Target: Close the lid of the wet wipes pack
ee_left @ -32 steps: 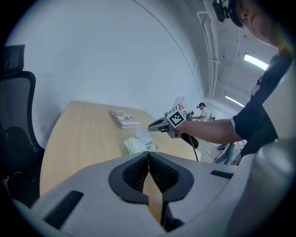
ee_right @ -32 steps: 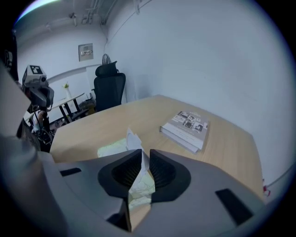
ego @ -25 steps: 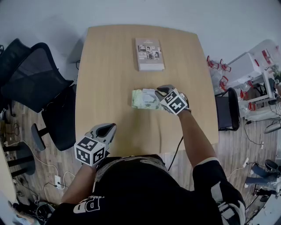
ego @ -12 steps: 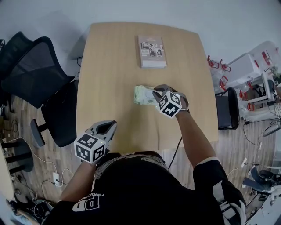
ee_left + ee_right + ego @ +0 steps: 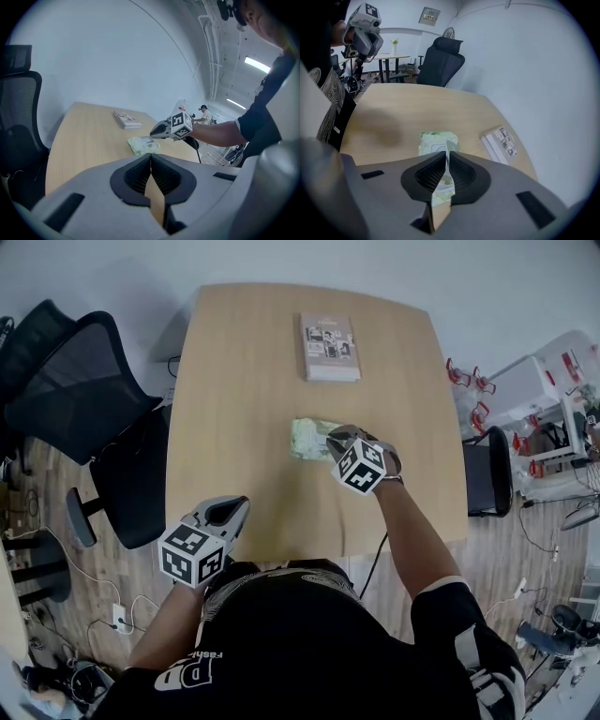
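Pale wooden desk (image 5: 244,409) carries a green wet wipes pack (image 5: 306,439) near its middle, with a book (image 5: 330,347) well apart toward the far edge. Right claw (image 5: 334,438) hangs tilted down over the pack's right end, its jaws closing to a narrow slit with nothing pinched between them. Left claw (image 5: 228,512) hovers over the desk's near left corner, pressed together and empty. Black office chairs (image 5: 75,399) stand beside the desk.

Right tongs (image 5: 330,439) shifted left over wipes pack (image 5: 307,439) (rolled too), jaws closing, nothing between
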The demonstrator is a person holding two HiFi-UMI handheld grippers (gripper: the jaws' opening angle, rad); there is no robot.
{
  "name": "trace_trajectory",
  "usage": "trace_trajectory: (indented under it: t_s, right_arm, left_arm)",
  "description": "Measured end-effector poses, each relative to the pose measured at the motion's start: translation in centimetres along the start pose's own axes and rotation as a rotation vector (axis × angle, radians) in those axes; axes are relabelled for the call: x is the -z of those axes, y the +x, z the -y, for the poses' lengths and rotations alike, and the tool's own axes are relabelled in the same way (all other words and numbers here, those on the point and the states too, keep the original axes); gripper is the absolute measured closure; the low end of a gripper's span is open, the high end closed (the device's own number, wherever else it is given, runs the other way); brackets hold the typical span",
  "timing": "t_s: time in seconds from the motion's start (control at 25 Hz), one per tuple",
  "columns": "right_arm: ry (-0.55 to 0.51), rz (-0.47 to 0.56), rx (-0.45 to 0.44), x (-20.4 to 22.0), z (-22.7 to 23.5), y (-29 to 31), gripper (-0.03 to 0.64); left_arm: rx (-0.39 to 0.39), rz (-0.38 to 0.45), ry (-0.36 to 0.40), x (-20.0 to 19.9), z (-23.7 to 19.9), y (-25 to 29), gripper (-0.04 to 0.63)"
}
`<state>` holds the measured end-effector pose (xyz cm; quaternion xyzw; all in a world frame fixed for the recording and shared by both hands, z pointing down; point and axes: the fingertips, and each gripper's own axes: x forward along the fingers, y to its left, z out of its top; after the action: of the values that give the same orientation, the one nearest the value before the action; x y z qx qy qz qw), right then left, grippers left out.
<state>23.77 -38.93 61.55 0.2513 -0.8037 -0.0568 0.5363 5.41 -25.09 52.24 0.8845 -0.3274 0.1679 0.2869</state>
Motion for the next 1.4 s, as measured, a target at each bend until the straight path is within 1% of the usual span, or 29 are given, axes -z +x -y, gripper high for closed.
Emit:
trace_trajectory:
  t_s: [0.44,1.4]
  right_arm:
    - [0.033,0.005,-0.034,0.9,-1.3,1.0,0.583]
    - [0.005,-0.034,-0.103,2.0,-3.4,3.0,0.569]
  left_arm:
    - [-0.003,-0.006,-0.004,0.3,0.2,0.1,0.577]
    - [-0.026,-0.002,-0.028,0.8,0.1,0.0,0.577]
